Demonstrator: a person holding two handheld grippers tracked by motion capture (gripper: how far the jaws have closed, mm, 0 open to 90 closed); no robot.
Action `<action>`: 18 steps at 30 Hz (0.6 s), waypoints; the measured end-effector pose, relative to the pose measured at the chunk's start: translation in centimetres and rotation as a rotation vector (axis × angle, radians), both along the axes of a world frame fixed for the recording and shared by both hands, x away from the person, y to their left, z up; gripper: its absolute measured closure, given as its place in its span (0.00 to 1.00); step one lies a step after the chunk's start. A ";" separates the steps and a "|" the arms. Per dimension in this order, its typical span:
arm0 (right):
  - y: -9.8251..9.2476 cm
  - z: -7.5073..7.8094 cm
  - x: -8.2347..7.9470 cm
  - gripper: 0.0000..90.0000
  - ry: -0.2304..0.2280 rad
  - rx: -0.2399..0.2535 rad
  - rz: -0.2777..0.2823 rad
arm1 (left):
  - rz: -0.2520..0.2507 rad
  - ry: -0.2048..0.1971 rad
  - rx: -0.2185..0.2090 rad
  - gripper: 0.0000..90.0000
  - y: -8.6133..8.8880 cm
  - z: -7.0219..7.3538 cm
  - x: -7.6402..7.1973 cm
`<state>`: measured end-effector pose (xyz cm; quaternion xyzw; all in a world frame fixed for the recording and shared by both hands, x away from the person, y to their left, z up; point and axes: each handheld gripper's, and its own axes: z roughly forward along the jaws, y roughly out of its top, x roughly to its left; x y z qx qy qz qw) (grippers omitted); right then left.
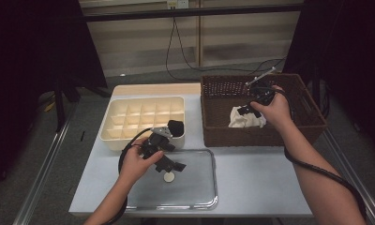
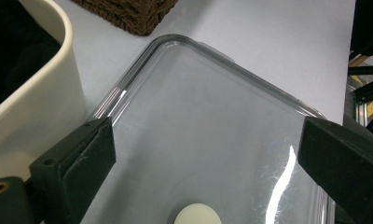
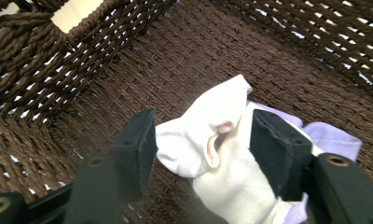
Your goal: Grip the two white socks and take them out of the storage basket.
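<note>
A person works at a pale counter [image 1: 251, 178] with a two-jaw gripper in each hand.

The right gripper [image 1: 249, 108] reaches down into a dark brown woven basket [image 1: 312, 119] at the far right of the counter. Seen from the right gripper view, its two black jaws stand partly apart, one on each side of a crumpled white cloth [image 3: 208, 140] that lies on the basket floor. The cloth bulges up between the jaws, but the pads do not appear to press on it — the left pad sits at the cloth's edge, and whether it touches is hard to tell. A pale purple cloth [image 3: 331, 135] lies just behind and under the white one, peeking out past the right jaw.

The left gripper [image 1: 169, 166] hovers over a clear, shallow tray [image 1: 209, 199] at the near middle of the counter. In the left gripper view its jaws are spread wide with nothing between them but the tray's bare bottom. A small cream round disc [image 2: 197, 215] lies in the tray just below the jaws.

Behind the tray, touching or nearly touching its far edge, sits a cream bin [image 1: 111, 133] divided into many small compartments. A dark item [image 1: 176, 126] rests at its near right corner.
</note>
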<state>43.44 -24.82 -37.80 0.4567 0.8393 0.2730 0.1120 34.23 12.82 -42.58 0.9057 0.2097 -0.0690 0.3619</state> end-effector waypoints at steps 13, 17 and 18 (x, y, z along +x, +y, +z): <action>0.2 -1.1 1.7 0.47 0.035 -0.016 -0.013 | -0.010 0.013 -0.018 0.05 -0.1 -0.3 0.0; 0.2 -1.4 2.2 0.48 0.039 -0.018 -0.014 | -0.011 0.016 -0.024 0.05 -0.2 -0.4 0.0; 0.2 -1.5 2.3 0.48 0.040 -0.021 -0.007 | -0.012 0.015 -0.023 0.05 -0.2 -0.4 0.0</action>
